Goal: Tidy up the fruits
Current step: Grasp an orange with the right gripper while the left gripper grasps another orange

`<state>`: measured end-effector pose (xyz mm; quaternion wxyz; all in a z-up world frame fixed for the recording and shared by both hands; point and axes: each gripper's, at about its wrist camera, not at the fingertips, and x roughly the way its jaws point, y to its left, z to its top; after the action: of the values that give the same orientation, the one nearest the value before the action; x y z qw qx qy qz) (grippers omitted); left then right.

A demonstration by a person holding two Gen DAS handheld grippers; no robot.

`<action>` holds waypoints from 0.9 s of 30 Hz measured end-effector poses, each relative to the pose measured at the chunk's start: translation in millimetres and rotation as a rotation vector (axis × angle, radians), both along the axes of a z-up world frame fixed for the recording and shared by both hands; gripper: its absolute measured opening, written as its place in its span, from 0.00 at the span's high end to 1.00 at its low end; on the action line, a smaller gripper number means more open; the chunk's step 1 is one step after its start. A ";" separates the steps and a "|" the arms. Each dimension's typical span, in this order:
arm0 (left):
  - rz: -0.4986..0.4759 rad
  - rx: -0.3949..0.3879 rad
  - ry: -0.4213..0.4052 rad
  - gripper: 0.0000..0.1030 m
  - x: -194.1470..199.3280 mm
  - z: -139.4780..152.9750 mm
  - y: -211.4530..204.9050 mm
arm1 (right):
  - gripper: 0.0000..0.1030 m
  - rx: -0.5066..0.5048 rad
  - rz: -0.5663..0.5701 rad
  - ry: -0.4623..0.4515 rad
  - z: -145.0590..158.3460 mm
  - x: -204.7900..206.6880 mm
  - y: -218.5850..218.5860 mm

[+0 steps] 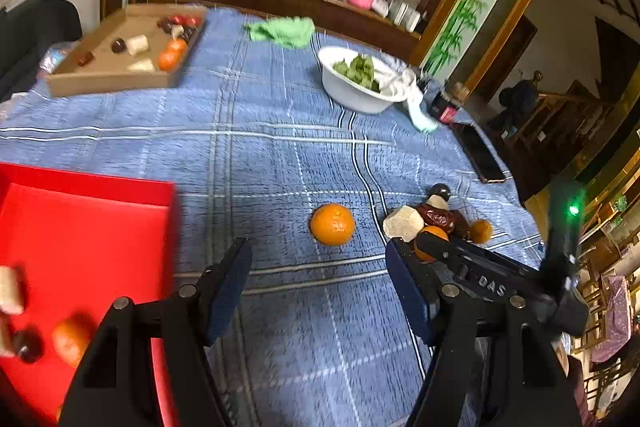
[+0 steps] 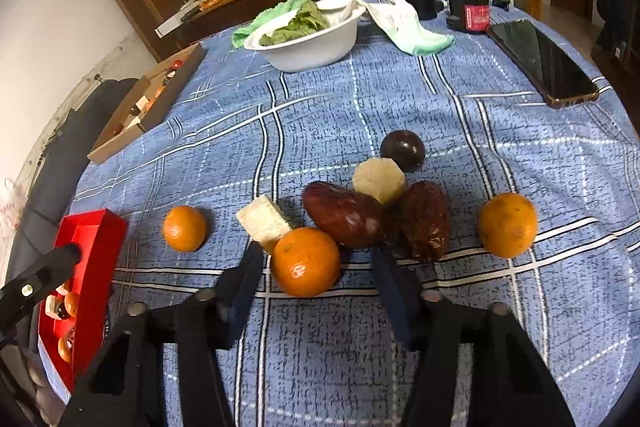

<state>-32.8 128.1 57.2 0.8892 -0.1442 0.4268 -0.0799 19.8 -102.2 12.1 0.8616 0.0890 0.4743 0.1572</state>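
A pile of fruit lies on the blue plaid cloth: an orange (image 2: 306, 261), two brown dates (image 2: 344, 215), two pale sugarcane pieces (image 2: 378, 179), a dark round fruit (image 2: 402, 149). Lone oranges lie at left (image 2: 185, 228) and right (image 2: 507, 224). My right gripper (image 2: 316, 267) is open with its fingers on either side of the near orange. My left gripper (image 1: 318, 267) is open and empty, just short of a lone orange (image 1: 332, 224). The red box (image 1: 80, 247) at left holds an orange, a dark fruit and cane pieces.
A cardboard tray (image 1: 116, 75) with more fruit sits far left. A white bowl (image 2: 312, 43) of greens, cloths, dark jars (image 2: 468, 9) and a phone (image 2: 540, 61) lie at the back and right. The right gripper's arm (image 1: 480, 279) shows in the left wrist view.
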 end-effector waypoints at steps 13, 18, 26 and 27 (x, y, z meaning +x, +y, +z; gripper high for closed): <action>-0.112 0.152 0.030 0.42 52.8 -38.4 -45.7 | 0.63 -0.002 0.073 -0.055 1.0 -8.6 6.7; -0.134 0.193 0.027 0.68 56.7 -46.4 -54.6 | 0.63 0.026 0.089 -0.042 1.0 -9.3 6.2; -0.068 0.088 -0.011 0.68 26.1 -26.1 -37.4 | 0.63 0.057 0.126 -0.070 7.1 -14.8 10.5; -0.059 0.077 -0.021 0.68 19.7 -22.1 -34.9 | 0.63 0.060 0.130 -0.076 8.1 -16.1 11.3</action>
<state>-13.1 93.2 35.0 0.8957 -0.0964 0.4244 -0.0912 3.6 -90.9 20.2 0.8638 0.0777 0.4413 0.2303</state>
